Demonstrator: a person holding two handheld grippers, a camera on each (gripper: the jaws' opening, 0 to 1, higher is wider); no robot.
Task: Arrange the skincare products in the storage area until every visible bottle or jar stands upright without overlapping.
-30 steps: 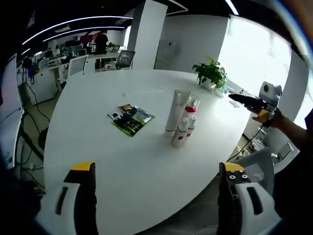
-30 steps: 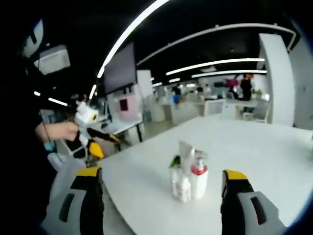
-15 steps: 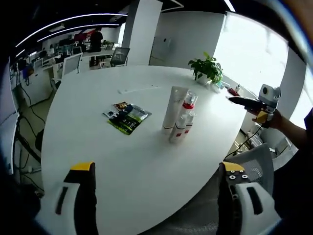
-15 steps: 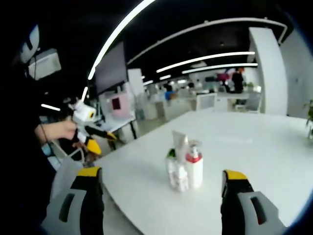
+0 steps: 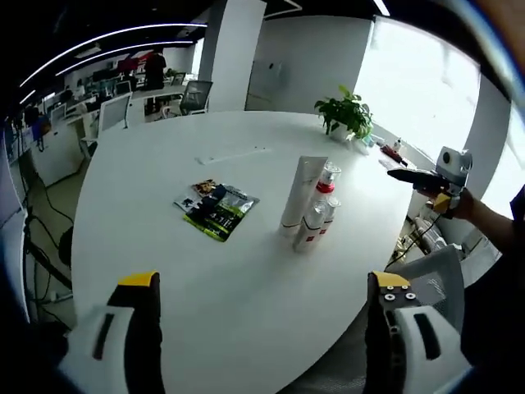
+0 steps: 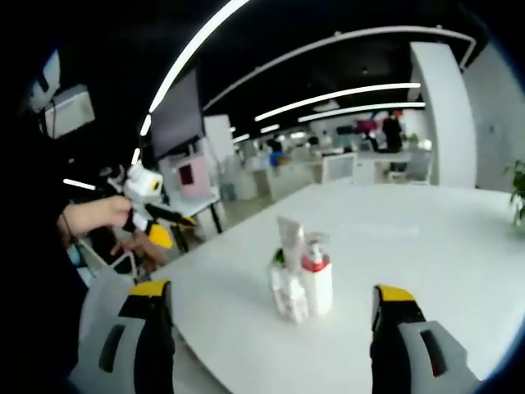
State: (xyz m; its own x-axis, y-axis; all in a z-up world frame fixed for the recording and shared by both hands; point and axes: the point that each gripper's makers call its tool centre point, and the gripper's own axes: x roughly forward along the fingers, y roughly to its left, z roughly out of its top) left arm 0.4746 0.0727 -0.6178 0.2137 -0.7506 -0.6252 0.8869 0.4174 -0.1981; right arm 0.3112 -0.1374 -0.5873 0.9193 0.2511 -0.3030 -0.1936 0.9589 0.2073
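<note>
A tight cluster of skincare products stands upright near the middle of the round white table (image 5: 164,271): a tall white tube (image 5: 294,194), a pump bottle with a red collar (image 5: 322,197) and a small white bottle with a red label (image 5: 309,231). A green and black sachet (image 5: 215,207) lies flat to their left. In the right gripper view the same tube (image 6: 289,240), pump bottle (image 6: 316,275) and small bottle (image 6: 291,297) stand together. My left gripper (image 5: 261,328) is open, well short of them. My right gripper (image 6: 271,332) is open too, with nothing between its jaws.
A potted plant (image 5: 348,115) and small items sit at the table's far edge. Office chairs (image 5: 195,96) and desks stand beyond. The right gripper (image 5: 426,177) shows at the right of the left gripper view, the left gripper (image 6: 152,215) at the left of the right gripper view.
Both cameras have shifted slightly, so the products sit a little differently in each view. The products have not moved and both grippers stay open.
</note>
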